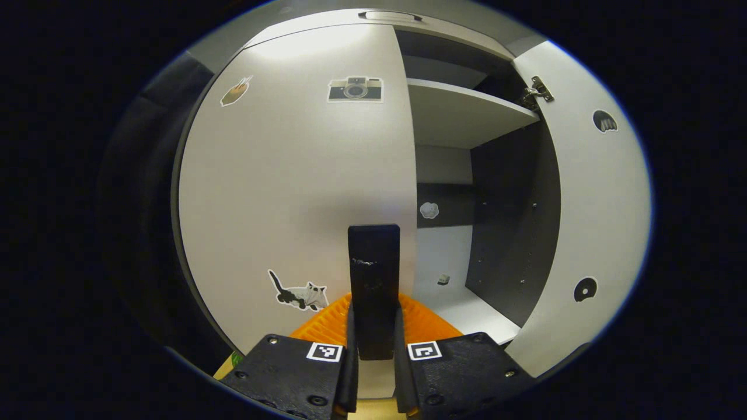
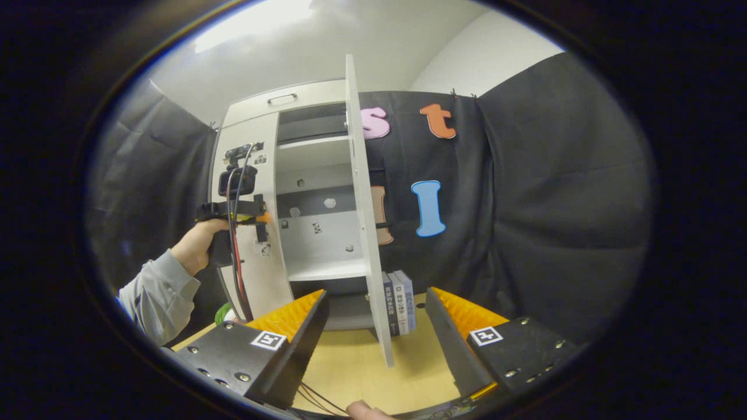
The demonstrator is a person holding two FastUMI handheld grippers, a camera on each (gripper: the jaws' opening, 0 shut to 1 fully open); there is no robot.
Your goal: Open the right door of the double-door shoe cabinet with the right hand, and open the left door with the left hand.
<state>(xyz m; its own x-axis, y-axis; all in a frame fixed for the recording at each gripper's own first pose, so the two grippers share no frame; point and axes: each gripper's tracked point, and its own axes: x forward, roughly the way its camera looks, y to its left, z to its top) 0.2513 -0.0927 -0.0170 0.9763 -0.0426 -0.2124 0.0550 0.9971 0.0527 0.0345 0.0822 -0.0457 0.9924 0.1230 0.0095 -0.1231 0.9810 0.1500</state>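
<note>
White panels make up the shoe cabinet [image 2: 303,192], which stands on a pale wooden counter [image 2: 362,373] against the black cloth wall of the booth. In the right gripper view the right door [image 2: 365,233] is swung wide open and seen nearly edge-on, its lower corner reaching out over the counter between the right gripper's [image 2: 376,318] fingers, which are spread well apart and grip nothing. Behind that door a few books [image 2: 400,303] stand upright on the counter, just right of the cabinet's base. The open right half shows white shelves [image 2: 318,271] and a dark band across the back. Farther left in that view a hand [image 2: 198,242] in a grey sleeve holds the left gripper [image 2: 259,219] up against the left door [image 2: 257,233], about halfway up its height. In the left gripper view the left door [image 1: 297,175] is flush with the cabinet front — it carries a camera sticker [image 1: 355,89] near the top and a cat sticker [image 1: 300,294] lower down. The left gripper [image 1: 373,344] has its fingers pressed onto a dark upright handle [image 1: 374,274] at the door's right edge, pinching it from both sides. Beyond, the right door [image 1: 595,204] stands open, a metal hinge [image 1: 537,92] at its upper inner edge.
</note>
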